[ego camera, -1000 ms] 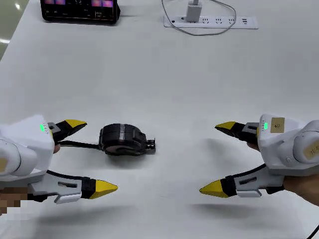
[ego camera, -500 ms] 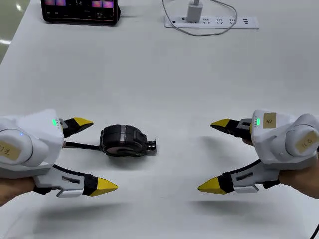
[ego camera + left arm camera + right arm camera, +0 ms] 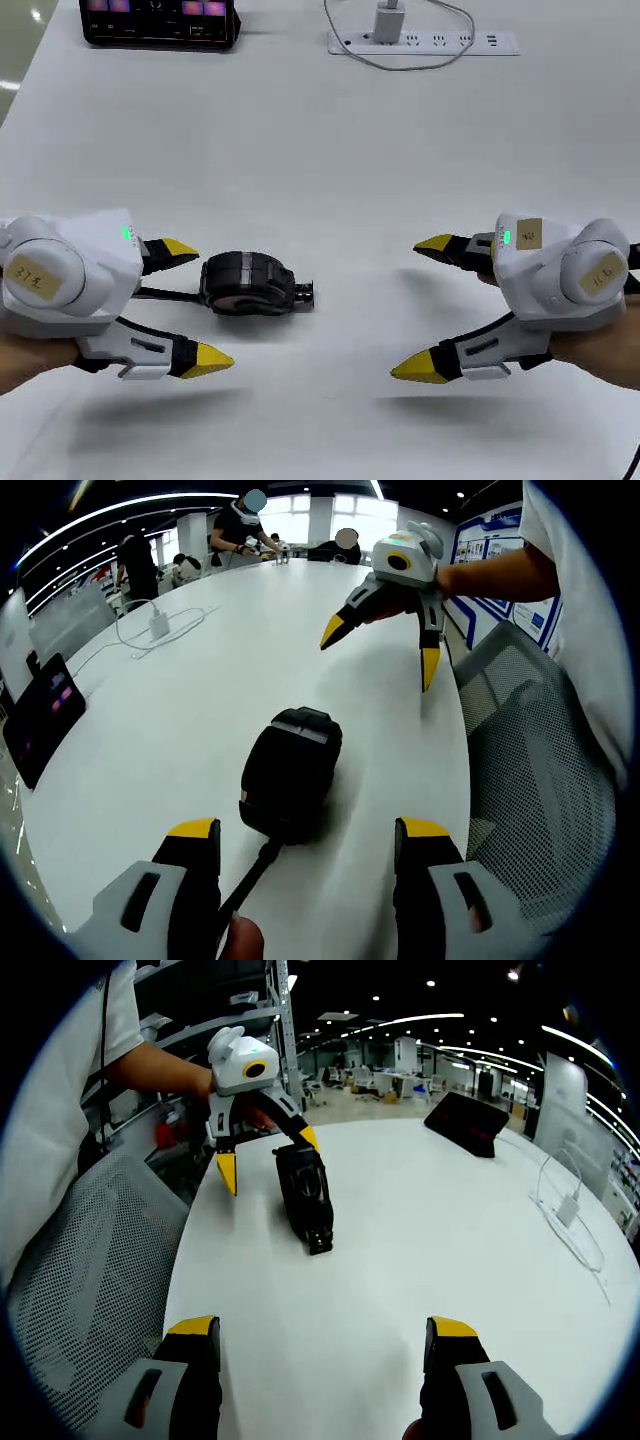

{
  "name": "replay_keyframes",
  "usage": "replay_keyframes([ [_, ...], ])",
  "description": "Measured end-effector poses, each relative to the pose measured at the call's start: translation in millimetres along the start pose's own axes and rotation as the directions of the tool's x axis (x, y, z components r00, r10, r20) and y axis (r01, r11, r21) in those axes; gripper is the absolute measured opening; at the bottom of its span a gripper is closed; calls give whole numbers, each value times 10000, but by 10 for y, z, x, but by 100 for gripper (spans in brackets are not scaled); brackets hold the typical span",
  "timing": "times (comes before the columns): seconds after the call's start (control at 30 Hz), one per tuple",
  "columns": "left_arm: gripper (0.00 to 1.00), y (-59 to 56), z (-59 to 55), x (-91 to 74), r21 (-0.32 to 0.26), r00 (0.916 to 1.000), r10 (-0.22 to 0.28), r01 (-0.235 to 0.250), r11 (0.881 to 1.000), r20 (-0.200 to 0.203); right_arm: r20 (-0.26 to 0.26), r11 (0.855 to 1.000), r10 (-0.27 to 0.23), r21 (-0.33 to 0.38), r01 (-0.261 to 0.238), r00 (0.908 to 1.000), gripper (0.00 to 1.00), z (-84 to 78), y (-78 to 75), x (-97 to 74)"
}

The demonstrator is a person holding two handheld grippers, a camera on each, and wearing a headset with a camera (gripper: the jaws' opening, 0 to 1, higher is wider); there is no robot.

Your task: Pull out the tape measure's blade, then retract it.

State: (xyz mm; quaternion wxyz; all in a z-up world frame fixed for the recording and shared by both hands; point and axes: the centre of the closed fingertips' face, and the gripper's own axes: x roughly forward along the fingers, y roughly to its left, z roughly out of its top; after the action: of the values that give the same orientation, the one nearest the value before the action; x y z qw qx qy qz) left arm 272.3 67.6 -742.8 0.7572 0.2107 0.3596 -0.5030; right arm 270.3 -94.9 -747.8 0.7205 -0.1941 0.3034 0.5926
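Note:
A black tape measure (image 3: 245, 285) lies on the white table (image 3: 330, 170), its blade wound in and the hook tab pointing right. A black strap (image 3: 160, 292) trails from its left end. My left gripper (image 3: 210, 302) is open just left of the case, one finger on each side of the strap. In the left gripper view the tape measure (image 3: 290, 770) sits just ahead of the open left gripper (image 3: 310, 830). My right gripper (image 3: 406, 308) is open and holds nothing, well to the right of the hook. The right gripper view has the tape measure (image 3: 305, 1195) far ahead of the right gripper (image 3: 325, 1327).
A white power strip (image 3: 425, 43) with a charger and looped cable lies at the table's far edge. A black tablet (image 3: 160, 20) stands at the far left. A mesh chair (image 3: 90, 1260) stands by the table's near side.
Both grippers have edged inward toward the tape measure, the left one more, so its fingertips now reach the case's left end. The tape measure has not moved.

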Motion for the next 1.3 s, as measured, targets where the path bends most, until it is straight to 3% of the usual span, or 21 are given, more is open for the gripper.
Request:
replay_keyframes([
  [0.8, 39, 86, 78, 123, 678, 9990, -305, 328, 9972, -339, 102, 9996, 233, -142, -232, 9997, 82, 90, -9, 103],
  [1.3, 27, 150, 77, 151, 1336, 9980, -126, 208, 9908, -623, 145, 9994, 307, -165, -305, 9994, 82, 110, 2, 147],
])
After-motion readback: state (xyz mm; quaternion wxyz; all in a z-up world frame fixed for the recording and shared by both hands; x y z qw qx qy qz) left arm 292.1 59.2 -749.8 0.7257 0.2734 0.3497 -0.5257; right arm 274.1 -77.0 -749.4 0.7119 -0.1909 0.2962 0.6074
